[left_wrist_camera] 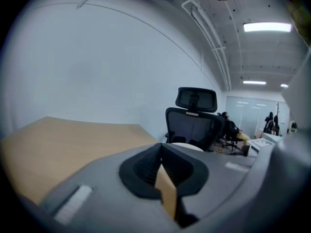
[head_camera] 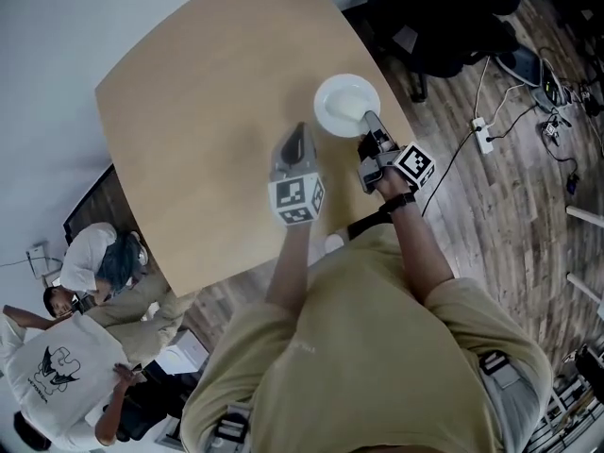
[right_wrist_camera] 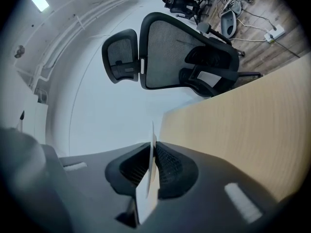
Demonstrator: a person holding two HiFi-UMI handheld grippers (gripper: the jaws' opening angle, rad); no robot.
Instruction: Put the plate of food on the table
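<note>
**Plate pinched by its rim at the table's right side**

Left of centre in the head view, the left gripper (head_camera: pixel 298 138) hovers over the table (head_camera: pixel 189 111), jaws together with nothing between them. Right of it, the white plate (head_camera: pixel 342 102) sits at or just above the tabletop near the right edge. I cannot make out any food on it. Further right, the right gripper (head_camera: pixel 371 121) is clamped on the plate's near rim. The plate is probably stiff, smooth and breakable, so a one-sided rim hold may let it tip. Keep it level.
</note>
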